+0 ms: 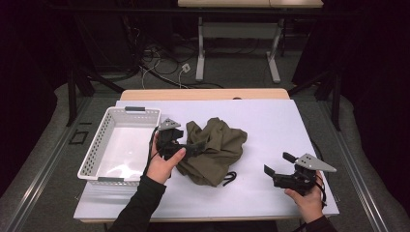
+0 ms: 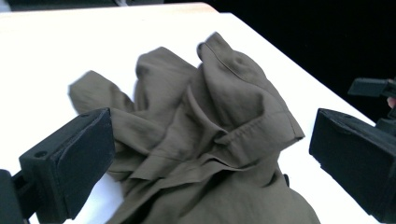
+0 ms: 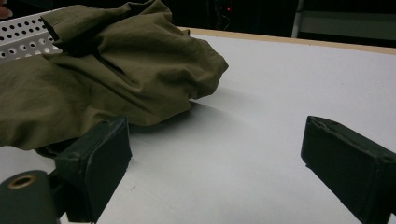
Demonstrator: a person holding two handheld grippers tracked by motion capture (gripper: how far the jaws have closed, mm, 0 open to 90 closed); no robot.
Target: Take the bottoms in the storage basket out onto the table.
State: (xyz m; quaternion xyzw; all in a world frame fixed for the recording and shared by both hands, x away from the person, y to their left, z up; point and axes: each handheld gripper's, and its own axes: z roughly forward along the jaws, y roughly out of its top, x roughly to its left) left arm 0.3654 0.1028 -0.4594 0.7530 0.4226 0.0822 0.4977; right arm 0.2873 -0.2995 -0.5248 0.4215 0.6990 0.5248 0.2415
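Olive garment (image 1: 212, 147) is seen crumpled in a loose heap on the white table top (image 1: 270, 125), just beside the white perforated basket (image 1: 99, 145), on the side away from the basket's long wall. A dark cord or strap (image 1: 229, 178) trails from the heap's near edge.

Handling, as judged: thin woven cloth, light, limp, no stiffness; it is expected to sag and unfold when lifted. Not fragile, not slippery. A hold is best taken on a thick ridge or stitched hem (image 2: 261, 135), where several layers bunch, rather than on a single flat layer.

Left gripper (image 1: 191, 147) is held at the heap's basket side, jaws spread wide; in the left gripper view the cloth lies between and ahead of them, not yet pinched.

Right gripper (image 1: 278, 164) is held well apart from the heap, on the side far from the basket, jaws released and empty above bare table.
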